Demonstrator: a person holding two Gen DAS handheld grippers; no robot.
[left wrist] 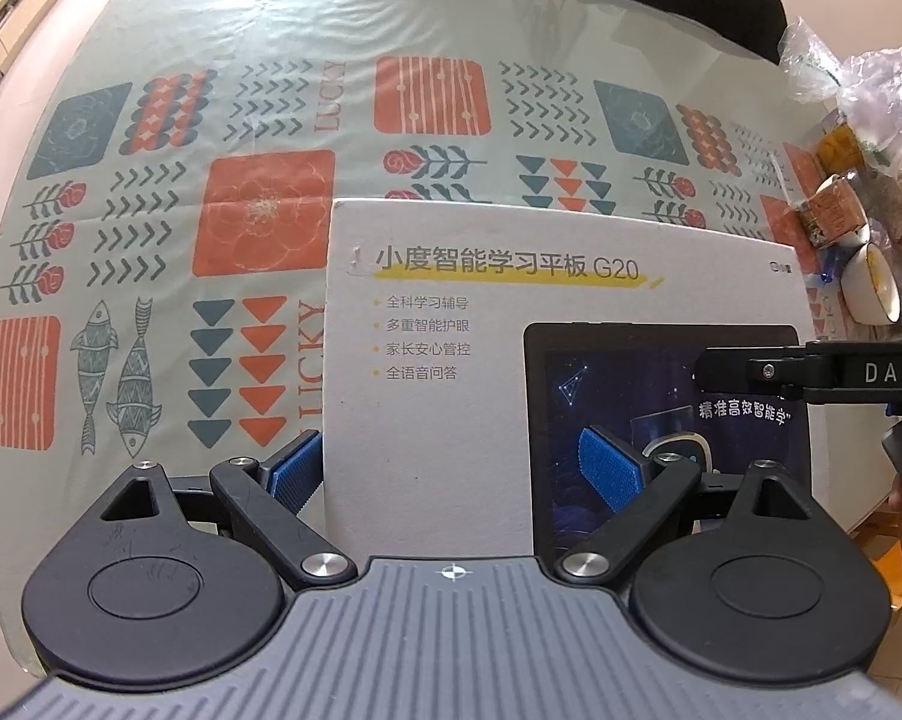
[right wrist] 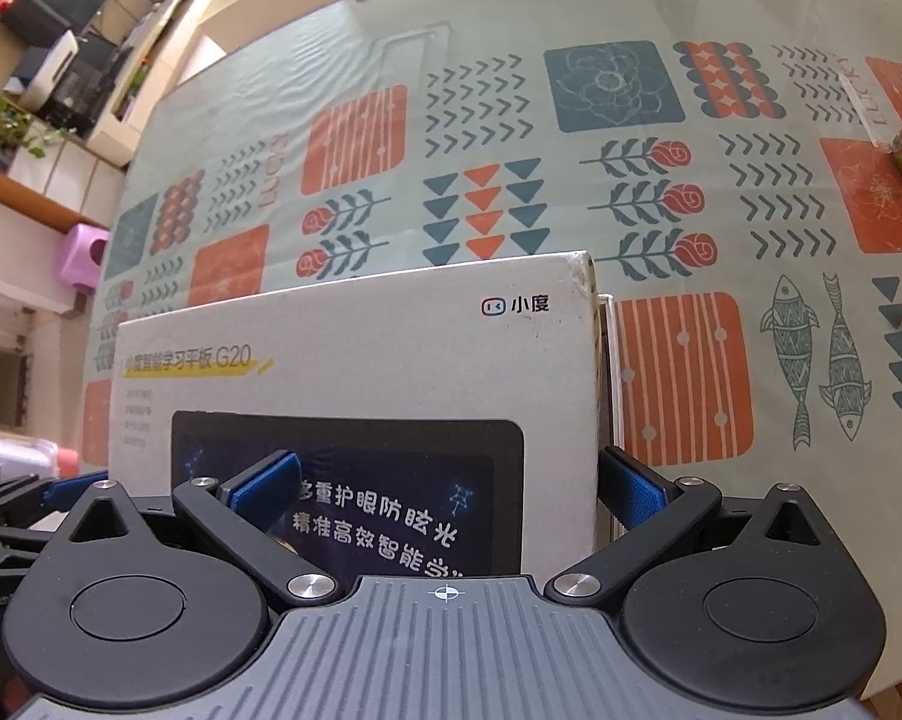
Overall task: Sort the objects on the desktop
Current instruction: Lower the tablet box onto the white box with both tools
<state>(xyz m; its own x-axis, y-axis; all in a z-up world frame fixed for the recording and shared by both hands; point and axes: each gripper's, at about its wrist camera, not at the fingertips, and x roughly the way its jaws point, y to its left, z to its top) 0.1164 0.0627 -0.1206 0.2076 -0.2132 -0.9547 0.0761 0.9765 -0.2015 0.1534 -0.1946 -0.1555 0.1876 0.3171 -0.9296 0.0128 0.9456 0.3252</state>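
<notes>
While both grippers are hanging spread wide, the left gripper [left wrist: 451, 468] and right gripper [right wrist: 451, 483] are straddling the white tablet box [left wrist: 511, 312] lying on the patterned tablecloth [left wrist: 271, 120]; bowls and bags [left wrist: 859, 228] are sitting beyond, so progress is staying unclear.

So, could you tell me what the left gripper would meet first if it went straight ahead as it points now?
Probably the white tablet box: the left gripper is open with that box lying between its blue pads, though depth is unclear.
</notes>
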